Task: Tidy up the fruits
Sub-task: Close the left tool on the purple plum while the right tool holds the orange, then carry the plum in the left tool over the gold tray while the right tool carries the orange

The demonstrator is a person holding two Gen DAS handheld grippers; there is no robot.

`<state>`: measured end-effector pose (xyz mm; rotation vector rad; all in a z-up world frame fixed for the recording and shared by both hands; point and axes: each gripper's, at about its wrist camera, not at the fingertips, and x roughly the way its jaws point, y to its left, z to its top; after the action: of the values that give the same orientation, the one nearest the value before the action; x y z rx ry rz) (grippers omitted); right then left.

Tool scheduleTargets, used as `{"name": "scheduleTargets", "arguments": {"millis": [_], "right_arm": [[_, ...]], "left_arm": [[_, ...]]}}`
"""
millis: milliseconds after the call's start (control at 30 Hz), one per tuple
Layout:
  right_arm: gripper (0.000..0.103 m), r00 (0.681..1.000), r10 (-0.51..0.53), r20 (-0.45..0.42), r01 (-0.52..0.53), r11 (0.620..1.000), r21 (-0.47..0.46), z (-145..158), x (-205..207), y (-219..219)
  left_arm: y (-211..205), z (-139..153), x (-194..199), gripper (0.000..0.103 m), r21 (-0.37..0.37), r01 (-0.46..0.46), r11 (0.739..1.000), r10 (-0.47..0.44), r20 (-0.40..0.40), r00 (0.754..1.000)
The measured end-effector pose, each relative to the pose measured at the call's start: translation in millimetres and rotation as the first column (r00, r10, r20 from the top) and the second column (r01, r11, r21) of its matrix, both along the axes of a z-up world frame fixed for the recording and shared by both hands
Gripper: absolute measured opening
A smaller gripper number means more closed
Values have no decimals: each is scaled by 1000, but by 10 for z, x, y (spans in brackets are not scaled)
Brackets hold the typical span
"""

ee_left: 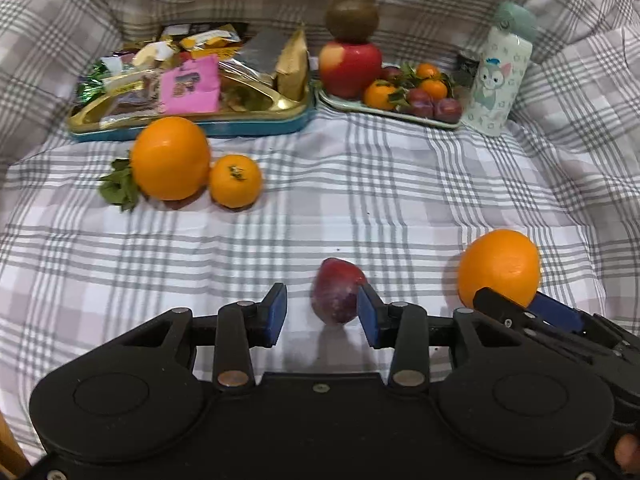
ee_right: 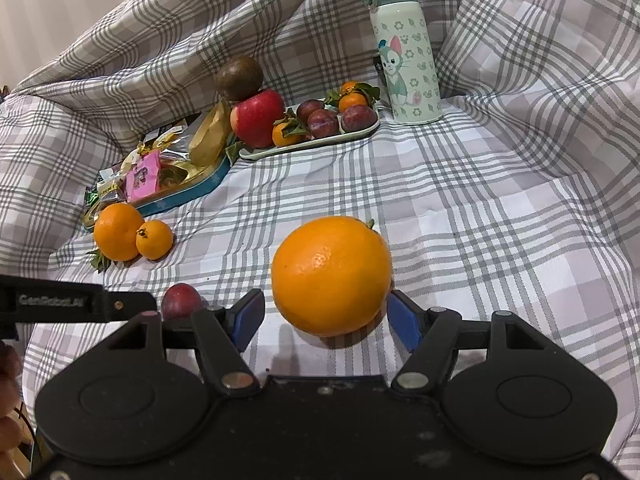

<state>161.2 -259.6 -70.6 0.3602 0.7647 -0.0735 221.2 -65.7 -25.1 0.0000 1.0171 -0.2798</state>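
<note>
A: Where was the plum point(ee_left: 338, 297)?
B: On the plaid sheet point(ee_left: 360, 184), close in front of the left gripper point(ee_left: 322, 312). Jaws were spread; right blue pad point(ee_left: 370, 314) was at the plum's side, left pad well clear. Not pinched.

A: Right side?
B: Right gripper point(ee_right: 326, 320) was spread too, with a big orange point(ee_right: 332, 276) sitting between the fingers. Contact unclear, and nothing looked clamped.

A: Other loose fruit?
B: A large orange point(ee_left: 170, 158) touching a small tangerine point(ee_left: 235, 181), leaves beside them, just in front of the snack tin point(ee_left: 192, 130).

A: Fruit tray point(ee_right: 308, 142)?
B: Held a red apple point(ee_right: 258, 118), a brown round fruit point(ee_right: 239, 77) apparently on top of it, plums and leafy tangerines. Cartoon bottle point(ee_right: 404, 52) stood upright just beside the tray.
</note>
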Motion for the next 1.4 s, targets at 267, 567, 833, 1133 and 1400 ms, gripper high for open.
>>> {"name": "scheduleTargets", "arguments": {"millis": [267, 567, 833, 1133, 1400], "right_arm": [[72, 1000, -12, -5, 12, 1000, 6, -6, -19, -41], [72, 1000, -11, -10, 11, 1000, 14, -19, -6, -42], [72, 1000, -15, -9, 15, 1000, 13, -7, -17, -41], [72, 999, -45, 1, 45, 999, 8, 24, 24, -15], [74, 996, -87, -28, 88, 995, 40, -6, 202, -35]], "left_arm": [[-167, -155, 115, 49, -13, 13, 1000, -14, -49, 999], [-183, -220, 212, 49, -10, -9, 1000, 8, -64, 998], [-154, -254, 195, 46, -27, -8, 1000, 6, -58, 998], [-39, -146, 100, 46, -8, -15, 1000, 15, -2, 1000], [118, -55, 47, 46, -1, -17, 1000, 17, 29, 999]]}}
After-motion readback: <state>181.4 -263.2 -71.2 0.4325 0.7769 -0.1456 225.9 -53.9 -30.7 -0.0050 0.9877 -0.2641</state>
